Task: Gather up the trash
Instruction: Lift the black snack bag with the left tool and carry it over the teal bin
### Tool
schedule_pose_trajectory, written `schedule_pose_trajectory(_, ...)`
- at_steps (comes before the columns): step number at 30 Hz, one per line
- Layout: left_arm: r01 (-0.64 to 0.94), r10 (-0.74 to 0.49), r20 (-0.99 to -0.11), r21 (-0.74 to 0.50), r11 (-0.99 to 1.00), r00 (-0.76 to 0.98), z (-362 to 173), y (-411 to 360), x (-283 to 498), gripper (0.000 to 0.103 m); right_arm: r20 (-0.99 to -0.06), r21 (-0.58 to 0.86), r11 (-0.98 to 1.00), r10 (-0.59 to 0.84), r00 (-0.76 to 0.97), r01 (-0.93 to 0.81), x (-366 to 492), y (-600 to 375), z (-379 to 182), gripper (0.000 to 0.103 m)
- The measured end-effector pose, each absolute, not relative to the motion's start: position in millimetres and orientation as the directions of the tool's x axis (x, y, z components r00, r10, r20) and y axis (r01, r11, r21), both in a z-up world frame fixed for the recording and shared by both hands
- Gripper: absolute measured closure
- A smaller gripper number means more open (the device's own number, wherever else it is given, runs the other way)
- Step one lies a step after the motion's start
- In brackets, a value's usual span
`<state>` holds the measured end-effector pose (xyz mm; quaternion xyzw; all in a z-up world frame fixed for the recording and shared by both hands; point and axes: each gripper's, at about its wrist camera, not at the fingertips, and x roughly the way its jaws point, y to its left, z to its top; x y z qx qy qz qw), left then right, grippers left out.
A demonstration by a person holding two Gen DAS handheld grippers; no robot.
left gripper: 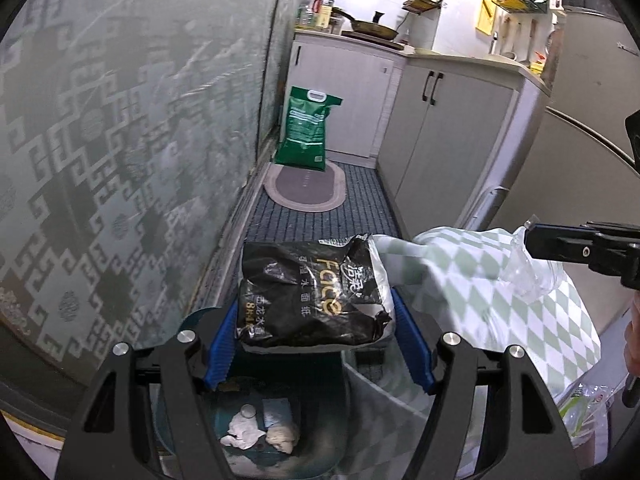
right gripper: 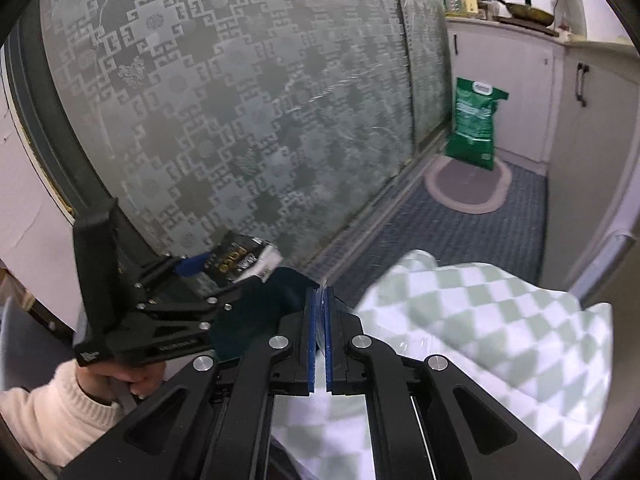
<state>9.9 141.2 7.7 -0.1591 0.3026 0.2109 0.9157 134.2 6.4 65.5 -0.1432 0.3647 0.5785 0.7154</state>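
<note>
Frosted patterned glass door [right gripper: 224, 112], white cabinets [left gripper: 448, 132], blue-grey carpet [left gripper: 320, 216].

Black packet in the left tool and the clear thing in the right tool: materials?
Black packet: looks like thin glossy plastic film, crinkled, with a silvery inside at the torn end. Clear wrapper in the right tool: likely transparent plastic, creased and shiny. Left tool grips the packet.

Black wrappers [left gripper: 312, 300]: one
Clear plastic pieces [left gripper: 528, 276]: one
Green sacks [left gripper: 306, 128]: one
Oval mats [left gripper: 304, 186]: one
Bins [left gripper: 256, 432]: one (crumpled tissue inside)
Pans [left gripper: 370, 28]: one
</note>
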Motion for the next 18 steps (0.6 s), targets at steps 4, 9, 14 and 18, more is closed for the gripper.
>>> schedule_pose_trajectory(4, -0.499, 0.304, -0.627, -0.157, 0.853, 0.717, 5, 153, -1, 0.031, -0.688, 0.229, 0.265, 0.724, 0.036, -0.937, 122, 25, 63, 0.100)
schedule_pose_trajectory(9, -0.519, 0.320, -0.629, -0.157, 0.840, 0.708, 3, 169, -14, 0.031, -0.679, 0.241, 0.238, 0.734, 0.012, -0.941, 110, 46, 62, 0.100)
schedule_pose_trajectory(14, -0.545, 0.336, -0.636, -0.161, 0.823, 0.695, 2, 183, -24, 0.031, -0.671, 0.283, 0.206, 0.740, -0.040, -0.937, 99, 67, 57, 0.100)
schedule_pose_trajectory(18, -0.562, 0.345, -0.647, -0.158, 0.812, 0.680, -1, 193, -31, 0.031, -0.669, 0.328, 0.199, 0.739, -0.079, -0.923, 95, 78, 50, 0.100)
